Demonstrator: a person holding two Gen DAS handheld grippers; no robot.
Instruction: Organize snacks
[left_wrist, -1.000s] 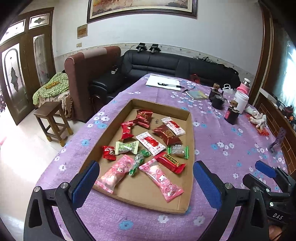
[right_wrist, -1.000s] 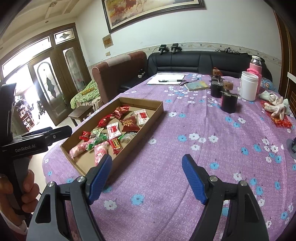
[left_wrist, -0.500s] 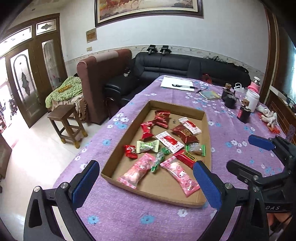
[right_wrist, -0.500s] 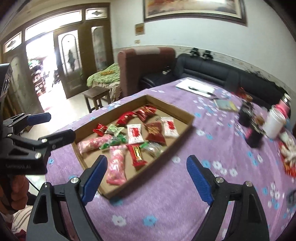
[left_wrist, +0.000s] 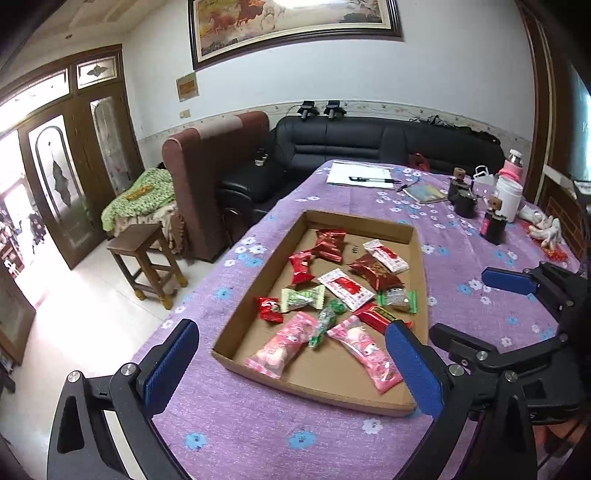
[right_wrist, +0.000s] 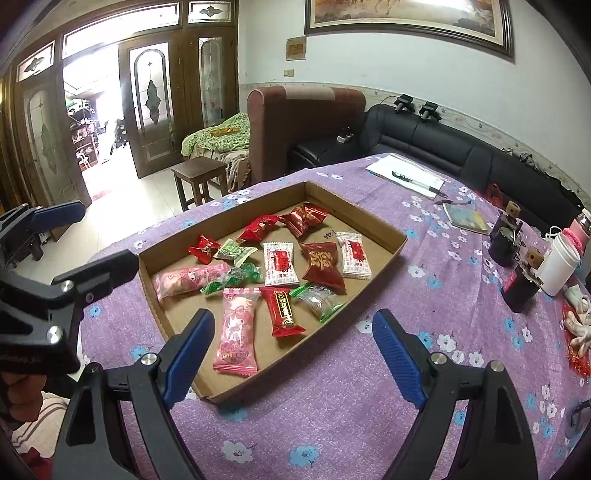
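A shallow cardboard tray (left_wrist: 419, 258) (right_wrist: 391, 254) lies on the purple flowered tablecloth and holds several wrapped snacks: pink packs (left_wrist: 284, 349) (right_wrist: 236, 330), red packs (left_wrist: 328, 240) (right_wrist: 282, 306), white-and-red packs (left_wrist: 345, 288) (right_wrist: 279, 264) and green candies (left_wrist: 301, 299) (right_wrist: 231, 278). My left gripper (left_wrist: 291, 365) is open and empty, above the tray's near end. My right gripper (right_wrist: 295, 350) is open and empty, above the tray's near right edge. Each gripper shows at the side of the other's view.
At the table's far end lie white paper with a pen (left_wrist: 365, 177), a booklet (right_wrist: 465, 218), dark jars (left_wrist: 493, 225), a white cup (right_wrist: 557, 264) and gloves (left_wrist: 543, 227). A wooden stool (left_wrist: 144, 254) and sofas stand left of the table.
Both grippers have swung left and drawn in over the tray's near end. The right view now faces the tray. Both stay open. The snacks have not moved.
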